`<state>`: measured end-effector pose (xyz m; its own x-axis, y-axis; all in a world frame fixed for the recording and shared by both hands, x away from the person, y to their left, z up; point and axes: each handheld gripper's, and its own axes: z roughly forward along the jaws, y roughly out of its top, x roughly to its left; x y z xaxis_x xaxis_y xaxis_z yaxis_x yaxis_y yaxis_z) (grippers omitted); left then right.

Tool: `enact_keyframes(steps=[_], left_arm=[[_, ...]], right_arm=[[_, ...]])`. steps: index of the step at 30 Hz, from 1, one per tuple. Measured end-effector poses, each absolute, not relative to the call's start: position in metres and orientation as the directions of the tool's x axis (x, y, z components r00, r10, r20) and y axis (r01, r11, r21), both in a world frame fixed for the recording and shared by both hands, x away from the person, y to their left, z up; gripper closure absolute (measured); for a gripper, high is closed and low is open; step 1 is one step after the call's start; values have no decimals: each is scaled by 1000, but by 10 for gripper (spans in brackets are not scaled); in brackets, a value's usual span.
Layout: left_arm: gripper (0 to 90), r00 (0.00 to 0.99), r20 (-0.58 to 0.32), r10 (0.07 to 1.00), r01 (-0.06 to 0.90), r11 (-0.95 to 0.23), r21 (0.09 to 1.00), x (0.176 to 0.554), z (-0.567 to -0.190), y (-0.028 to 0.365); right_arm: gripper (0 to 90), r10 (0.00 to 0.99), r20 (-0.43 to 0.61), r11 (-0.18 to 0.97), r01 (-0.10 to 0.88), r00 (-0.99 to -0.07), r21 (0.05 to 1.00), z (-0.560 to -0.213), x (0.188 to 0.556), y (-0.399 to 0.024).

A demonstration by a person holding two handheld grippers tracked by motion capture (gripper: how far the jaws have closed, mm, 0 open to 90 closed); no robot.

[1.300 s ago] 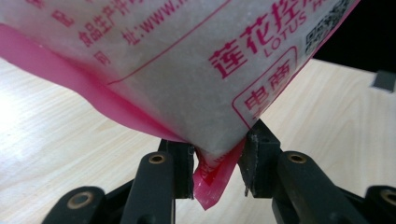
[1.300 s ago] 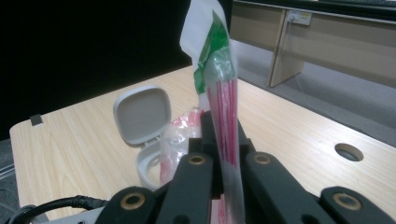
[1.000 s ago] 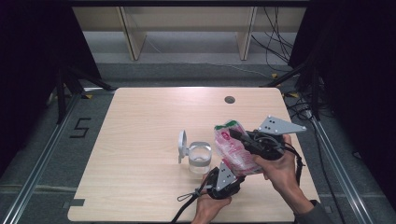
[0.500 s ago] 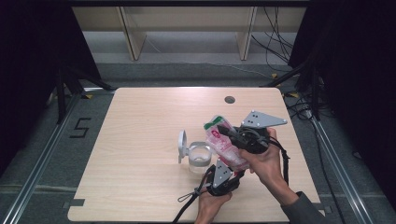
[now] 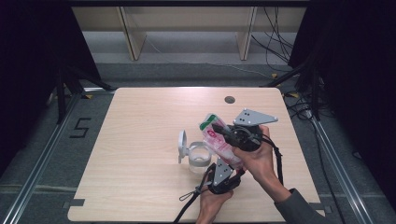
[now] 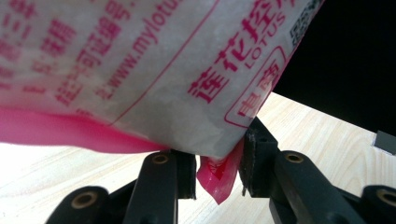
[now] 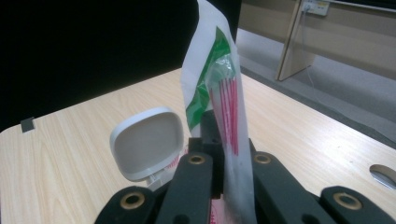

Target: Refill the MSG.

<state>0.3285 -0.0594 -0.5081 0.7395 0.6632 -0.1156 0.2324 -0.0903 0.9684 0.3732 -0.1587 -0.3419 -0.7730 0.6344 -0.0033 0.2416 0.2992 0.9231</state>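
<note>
A pink and white plastic bag with red print and a green top hangs tilted over the table, held between both grippers. My right gripper is shut on the bag's flat top end, its jaws pinching the film. Lower down, near the front edge, my left gripper grips the bag's bottom corner; its pads press the filled part while a pink tail hangs between them. A clear jar with its white flip lid open stands just left of the bag.
The jar's lid stands upright close to the right gripper's jaws. A round cable hole lies at the table's far middle. Wooden legs and cables stand on the floor beyond the far edge. Bare tabletop spreads to the left.
The right gripper has carried the bag's top end leftward, closer to the open jar. The left gripper has stayed in place on the bottom corner.
</note>
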Motion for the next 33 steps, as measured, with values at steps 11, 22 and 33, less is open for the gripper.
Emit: enact_keyframes(steps=[11,22,33], left_arm=[[706,743,-136,656,229,-58,972,332,-506,-59],[709,743,-143,654,231,-51,972,333,-506,-58],[710,743,-152,652,233,-38,972,334,-506,-59]], right_arm=[[900,606,-90,379,187,-791,906,-340,379,-141],[900,606,-90,411,213,-791,886,-341,384,-130],[900,611,-96,436,232,-786,870,-342,390,-123]])
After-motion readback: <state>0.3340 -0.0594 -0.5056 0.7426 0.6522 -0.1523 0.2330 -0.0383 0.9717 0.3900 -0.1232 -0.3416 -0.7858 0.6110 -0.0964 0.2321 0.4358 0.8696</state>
